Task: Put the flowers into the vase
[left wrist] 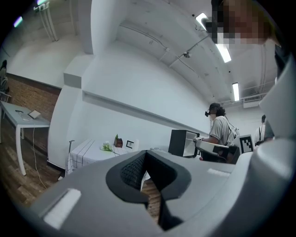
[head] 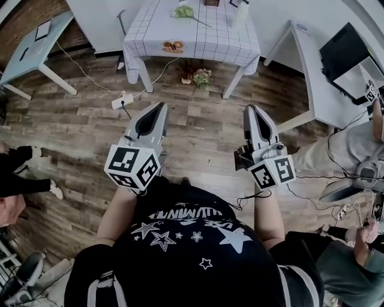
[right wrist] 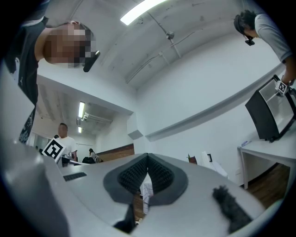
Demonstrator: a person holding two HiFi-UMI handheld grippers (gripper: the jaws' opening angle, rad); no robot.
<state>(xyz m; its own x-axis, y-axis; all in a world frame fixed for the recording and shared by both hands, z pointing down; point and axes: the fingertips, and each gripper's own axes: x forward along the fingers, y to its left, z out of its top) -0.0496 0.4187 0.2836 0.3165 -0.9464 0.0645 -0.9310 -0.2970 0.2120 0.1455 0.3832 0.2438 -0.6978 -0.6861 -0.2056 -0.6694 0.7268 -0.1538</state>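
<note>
We hold the left gripper point(head: 161, 107) and the right gripper point(head: 251, 109) out over the wooden floor point(head: 84, 126), both with jaws pressed together on nothing. The flowers point(head: 184, 11) lie on the checked table point(head: 210, 42), well apart from both grippers.

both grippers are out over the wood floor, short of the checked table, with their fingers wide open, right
The fingers are not open. The left gripper and the right gripper are both shut with nothing between the tips, as the two gripper views show. The rest stands: both are over the wood floor, short of the checked table.
</note>
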